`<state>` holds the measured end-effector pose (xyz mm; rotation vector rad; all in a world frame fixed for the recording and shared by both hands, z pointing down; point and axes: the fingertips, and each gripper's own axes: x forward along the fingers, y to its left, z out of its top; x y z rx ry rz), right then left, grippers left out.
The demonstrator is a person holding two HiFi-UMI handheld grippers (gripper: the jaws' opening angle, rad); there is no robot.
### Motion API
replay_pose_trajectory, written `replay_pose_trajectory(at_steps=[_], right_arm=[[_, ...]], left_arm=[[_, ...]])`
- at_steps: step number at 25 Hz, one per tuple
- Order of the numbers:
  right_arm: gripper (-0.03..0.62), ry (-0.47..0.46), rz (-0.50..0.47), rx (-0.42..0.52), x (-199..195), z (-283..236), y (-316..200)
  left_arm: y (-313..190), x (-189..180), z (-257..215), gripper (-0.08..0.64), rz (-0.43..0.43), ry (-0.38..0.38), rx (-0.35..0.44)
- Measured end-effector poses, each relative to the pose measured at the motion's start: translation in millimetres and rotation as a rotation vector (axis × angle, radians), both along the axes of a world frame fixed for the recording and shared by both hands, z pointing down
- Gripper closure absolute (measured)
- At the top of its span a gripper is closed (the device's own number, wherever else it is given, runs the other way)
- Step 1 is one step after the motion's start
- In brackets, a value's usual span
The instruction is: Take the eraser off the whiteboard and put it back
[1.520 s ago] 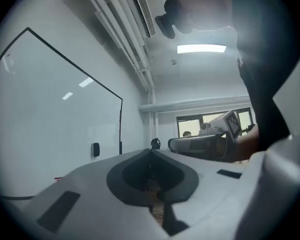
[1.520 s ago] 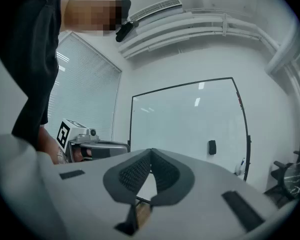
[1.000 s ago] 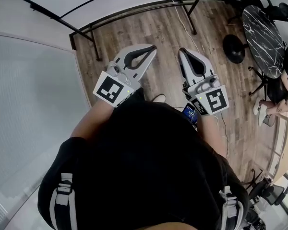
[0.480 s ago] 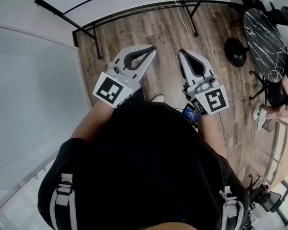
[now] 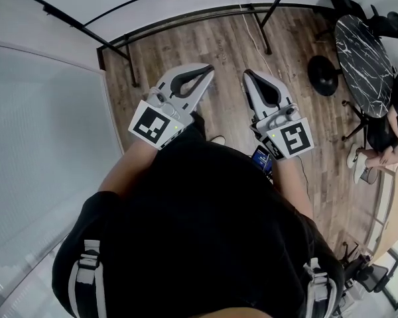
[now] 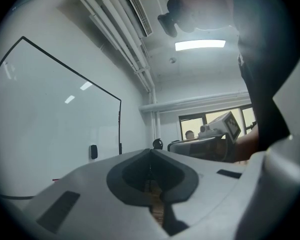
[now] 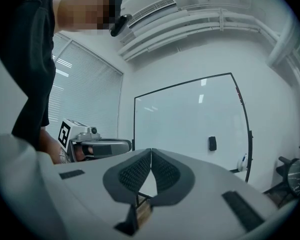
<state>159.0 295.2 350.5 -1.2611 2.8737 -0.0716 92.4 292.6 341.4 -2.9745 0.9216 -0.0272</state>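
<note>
eraser [image 7: 212, 143] toward whiteboard [image 7: 180, 119] right edge | left gripper [image 6: 150, 151] fingers clenched, empty | right gripper [image 7: 151, 150] fingers clenched, empty

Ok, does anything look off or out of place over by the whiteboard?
Nothing stands out. The eraser sits straight on the whiteboard, which looks intact. The left tongs and right tongs are both shut with nothing between them.

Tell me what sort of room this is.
Probably an office meeting room: a large black-framed whiteboard with a small black eraser on it stands by the wall, and a round black marble-topped table sits on the brown wood-plank floor.
</note>
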Motion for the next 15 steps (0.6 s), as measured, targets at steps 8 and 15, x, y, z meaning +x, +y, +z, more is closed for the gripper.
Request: replay_pose_trajectory(at_steps=[8,15], right_arm=[[0.589,0.018,0.038,-0.021,-5,4,-67],[0.589,-0.016,0.046,0.000,-27,-9,-132]], left_arm=[[-71,-3,1,0.555,0.045,0.007,-0.005],[-139,-19,-2,0.555,0.063,0.014,-0.010]])
